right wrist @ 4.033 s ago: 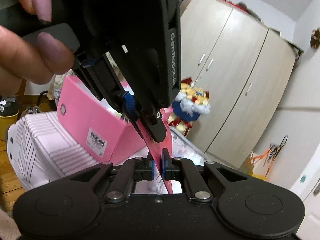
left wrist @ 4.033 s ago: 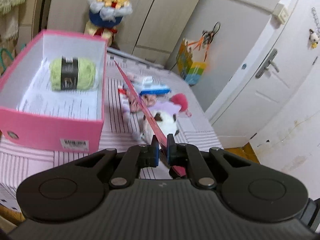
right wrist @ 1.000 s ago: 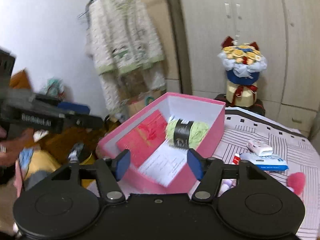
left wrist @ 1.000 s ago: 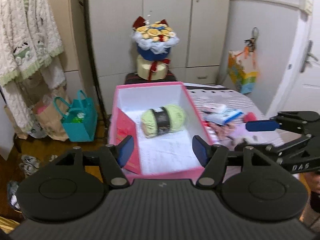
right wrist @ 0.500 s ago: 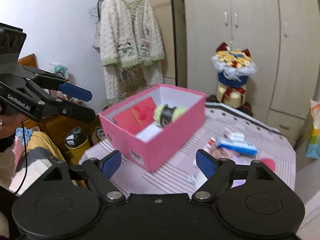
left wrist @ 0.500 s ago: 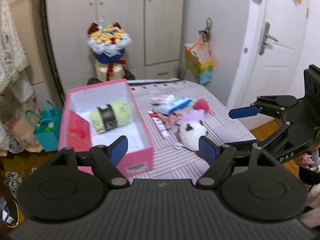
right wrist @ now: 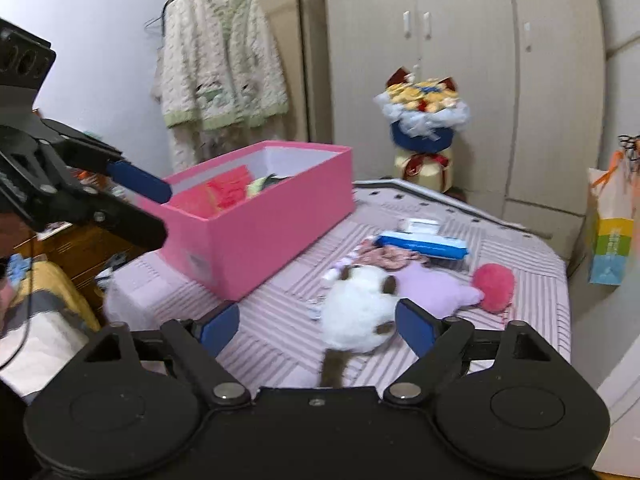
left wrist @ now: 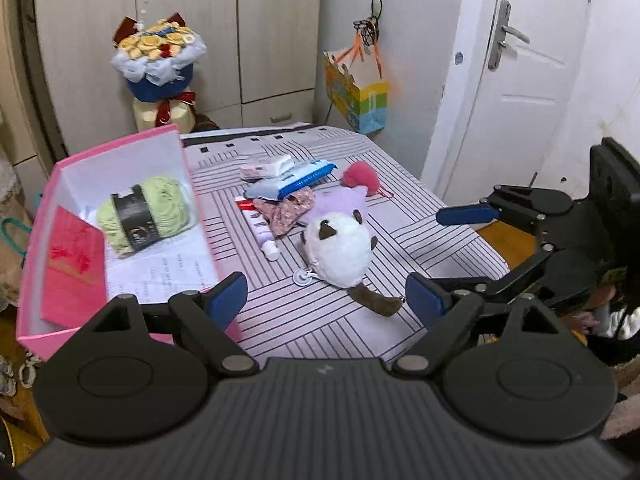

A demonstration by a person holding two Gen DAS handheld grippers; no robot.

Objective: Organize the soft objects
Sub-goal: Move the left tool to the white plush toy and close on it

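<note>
Two grippers, left gripper (left wrist: 326,300) and right gripper (right wrist: 318,328), hang released above a white plush toy (left wrist: 340,250) with brown patches, lying on the striped table (left wrist: 420,220) beside the pink box (left wrist: 36,240) holding green yarn (left wrist: 146,212).

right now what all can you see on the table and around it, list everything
pink cardboard box: 1, pink, left side of the table
green yarn ball with black label: 1, in the box
red flat envelope: 1, leaning inside the box's near end
white plush toy with brown tail: 1, on the table's middle
purple plush piece: 1, beside the white plush
pink pompom: 1, far side of the plush
blue wipes pack: 1, behind the plush
white tube: 1, between box and plush
striped tablecloth table: 1, pink and white
flower bouquet: 1, yellow and blue, by the wardrobe
colourful gift bag: 1, hanging by the door
left gripper: fingers open
right gripper: fingers open
</note>
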